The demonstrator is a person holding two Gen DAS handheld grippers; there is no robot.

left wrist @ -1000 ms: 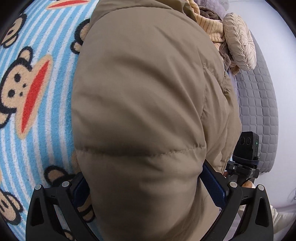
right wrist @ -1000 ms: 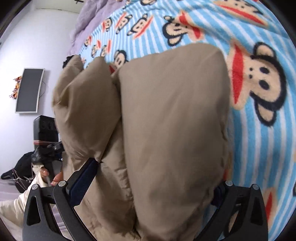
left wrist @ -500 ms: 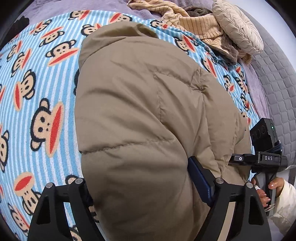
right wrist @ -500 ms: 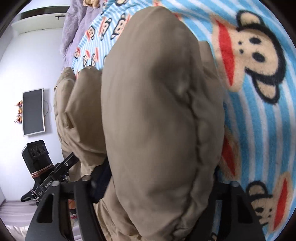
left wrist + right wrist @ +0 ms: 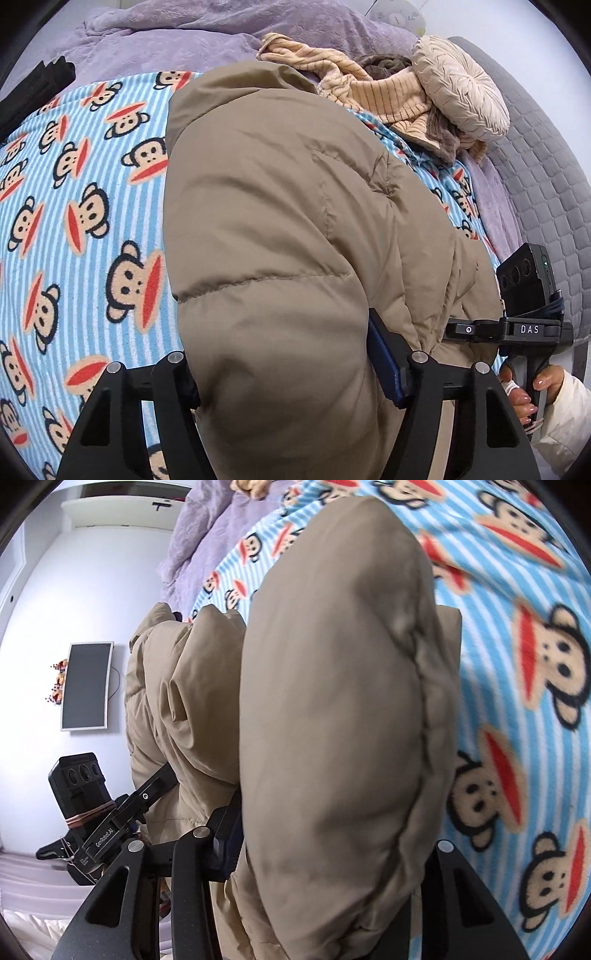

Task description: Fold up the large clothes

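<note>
While both grippers, left gripper (image 5: pixel 291 373) and right gripper (image 5: pixel 332 853), clamp the puffy beige jacket (image 5: pixel 295 221) above the monkey blanket (image 5: pixel 74 221), I would lower both edges evenly to keep the fold aligned.

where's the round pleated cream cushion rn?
Left wrist view, upper right: the round pleated cream cushion rests on the striped beige knitwear, beside the grey quilted headboard.

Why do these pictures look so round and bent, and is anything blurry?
Both views are fisheye: black corners, bulging edges. In the left view the jacket and blanket look sharp under soft, even light; in the right view the near jacket and blanket look slightly soft.
</note>
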